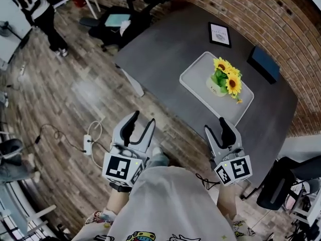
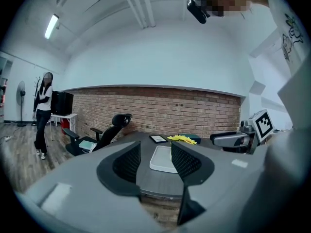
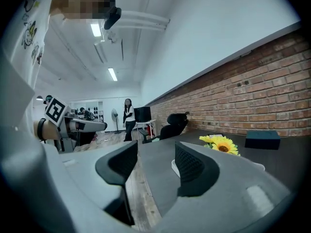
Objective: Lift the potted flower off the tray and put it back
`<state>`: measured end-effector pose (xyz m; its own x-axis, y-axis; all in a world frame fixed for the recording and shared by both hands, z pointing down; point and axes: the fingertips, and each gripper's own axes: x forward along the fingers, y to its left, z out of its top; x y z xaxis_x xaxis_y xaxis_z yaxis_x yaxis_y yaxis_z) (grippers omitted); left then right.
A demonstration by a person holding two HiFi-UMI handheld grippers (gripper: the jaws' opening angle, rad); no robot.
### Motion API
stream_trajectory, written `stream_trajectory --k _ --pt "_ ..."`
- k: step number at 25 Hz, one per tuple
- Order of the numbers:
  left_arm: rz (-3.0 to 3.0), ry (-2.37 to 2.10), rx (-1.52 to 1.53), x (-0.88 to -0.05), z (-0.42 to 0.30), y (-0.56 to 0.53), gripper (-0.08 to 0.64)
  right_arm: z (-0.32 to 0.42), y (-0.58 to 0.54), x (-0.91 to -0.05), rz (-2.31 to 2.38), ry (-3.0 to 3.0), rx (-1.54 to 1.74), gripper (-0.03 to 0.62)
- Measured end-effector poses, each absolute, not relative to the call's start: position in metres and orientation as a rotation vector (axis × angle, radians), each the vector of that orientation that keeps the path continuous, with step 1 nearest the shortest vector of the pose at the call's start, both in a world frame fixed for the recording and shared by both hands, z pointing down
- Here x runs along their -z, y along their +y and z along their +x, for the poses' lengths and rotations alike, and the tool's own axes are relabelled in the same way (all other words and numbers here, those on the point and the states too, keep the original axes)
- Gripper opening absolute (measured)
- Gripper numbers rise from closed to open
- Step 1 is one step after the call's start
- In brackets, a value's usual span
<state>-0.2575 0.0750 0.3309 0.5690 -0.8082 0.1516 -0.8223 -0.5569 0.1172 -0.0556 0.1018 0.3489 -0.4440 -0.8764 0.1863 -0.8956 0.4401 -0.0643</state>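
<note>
head view: potted flower upright on tray on table; left gripper and right gripper well apart from tray | left gripper view: jaws spread, nothing between, tray far ahead | right gripper view: jaws spread, empty, flower ahead right

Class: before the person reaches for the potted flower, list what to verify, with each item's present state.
1. Potted flower upright on the tray: ok.
2. Left tongs open, nothing between them: ok.
3. Right tongs open, nothing between them: ok.
4. Tongs near the potted flower: not ok; both hang short of the tray.
5. Table bare between tongs and tray: ok.
6. Potted flower free to lift: cannot tell.
</note>
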Motion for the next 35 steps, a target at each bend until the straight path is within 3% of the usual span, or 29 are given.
stream_trajectory --k 14,35 --pt "2.628 -1.234 -0.187 -0.369 -0.251 0.028 0.204 -0.042 0.067 -0.385 1.675 -2.457 -0.320 0.249" --pt "2.915 -0.718 -0.184 -0.322 -0.068 -0.096 0.235 0.071 -0.013 -0.347 1.970 -2.343 -0.276 0.331"
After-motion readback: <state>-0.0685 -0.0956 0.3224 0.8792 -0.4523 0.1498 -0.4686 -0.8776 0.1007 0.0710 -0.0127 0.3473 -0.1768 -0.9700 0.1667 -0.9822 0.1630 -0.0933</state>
